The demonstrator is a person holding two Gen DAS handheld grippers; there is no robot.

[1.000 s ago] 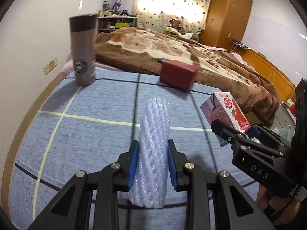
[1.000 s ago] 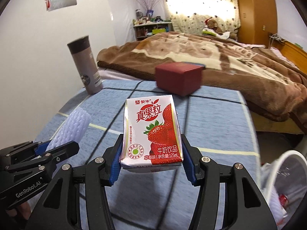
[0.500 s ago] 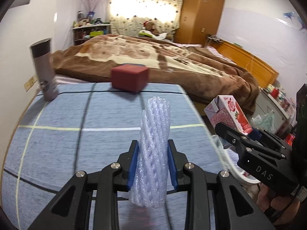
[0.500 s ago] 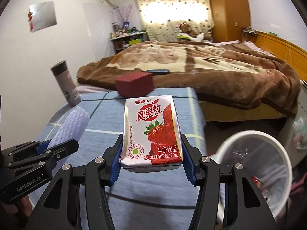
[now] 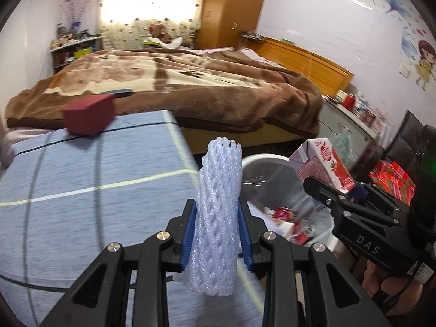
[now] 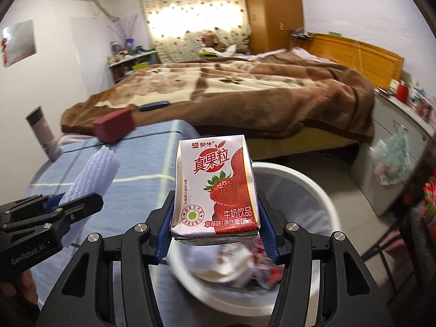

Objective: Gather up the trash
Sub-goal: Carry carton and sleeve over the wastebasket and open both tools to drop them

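I am holding a foam net [image 5: 219, 218] tight in my left gripper [image 5: 218, 241]. I am squeezing a milk box [image 6: 215, 188] in my right gripper [image 6: 216, 234], right over the bin [image 6: 313, 182]. Some trash is already lying in the bin. I think dropping both things in is what is left.

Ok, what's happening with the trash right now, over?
Left gripper shut on foam net. Right gripper shut on milk carton. White bin beneath carton. Nothing blocking.
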